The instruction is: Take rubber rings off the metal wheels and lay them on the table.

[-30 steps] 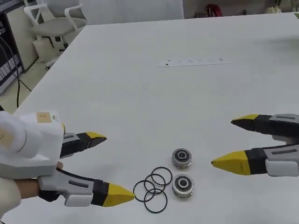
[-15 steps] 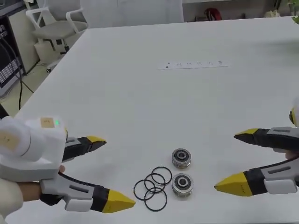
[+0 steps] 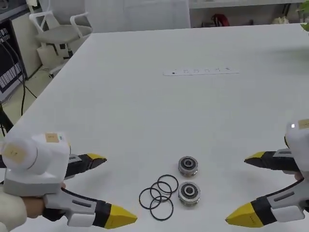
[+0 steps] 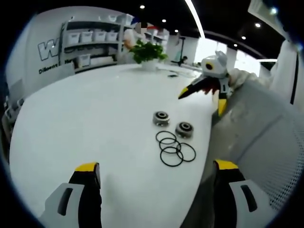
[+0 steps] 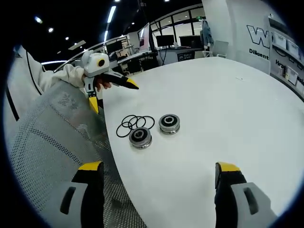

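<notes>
Lying flat on the white table (image 3: 145,106), two metal wheels sit close together near its front edge, the far wheel (image 3: 188,165) just behind the near wheel (image 3: 189,192) with a thin gap between them. Each has a dark centre and a shiny grooved rim; whether any rubber is left in the grooves is too small to tell. Just to the left of the wheels lies a cluster of thin black rubber rings (image 3: 158,193), overlapping one another flat on the tabletop, the nearest one almost touching the near wheel.

The left gripper (image 3: 118,189) is at the lower left of the head view, held in a hand with a pale sleeve, its yellow-tipped jaws spread wide and holding nothing. It points toward the rings but stays apart from them. The right gripper (image 3: 237,189) is at the lower right, jaws likewise spread wide and empty, pointing toward the wheels from well to their right. Each gripper view shows the wheels and rings ahead between its own parted jaws, with the other gripper beyond.

Farther back, a strip of sockets (image 3: 200,72) is set flush into the table
</notes>
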